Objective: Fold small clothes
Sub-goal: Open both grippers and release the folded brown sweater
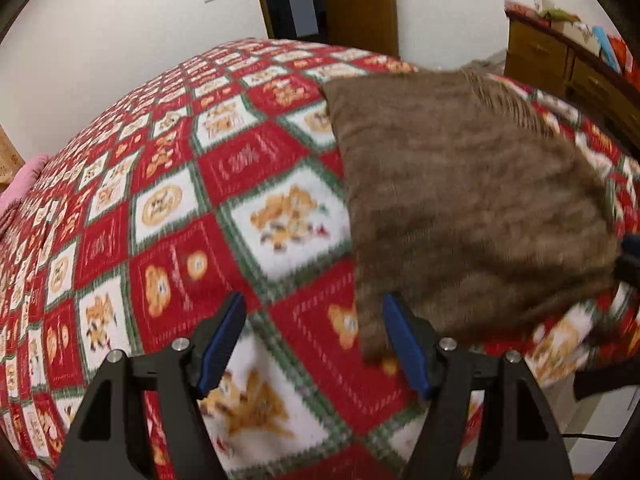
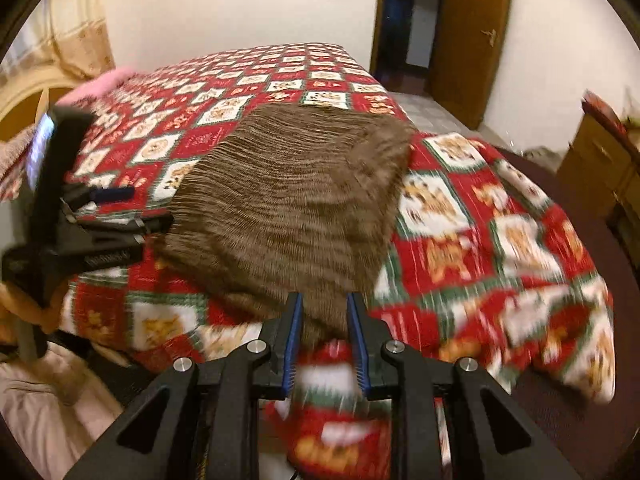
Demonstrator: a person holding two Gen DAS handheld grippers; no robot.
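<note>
A brown ribbed knit garment [image 1: 460, 196] lies on the red, white and green patchwork bedspread [image 1: 200, 208]. My left gripper [image 1: 316, 304] is open, its right finger next to the garment's near left corner. In the right wrist view the garment [image 2: 288, 208] spreads ahead, and its near corner sits between the fingers of my right gripper [image 2: 324, 304], which stand partly open. The left gripper [image 2: 116, 208] shows at the garment's left edge. Both views are motion-blurred.
A wooden dresser [image 1: 568, 64] with items on top stands at the right. A wooden door [image 2: 468, 36] and dark doorway are behind the bed. A pink pillow [image 1: 24, 180] lies at the bed's far left. The bedspread hangs over the near right edge [image 2: 560, 320].
</note>
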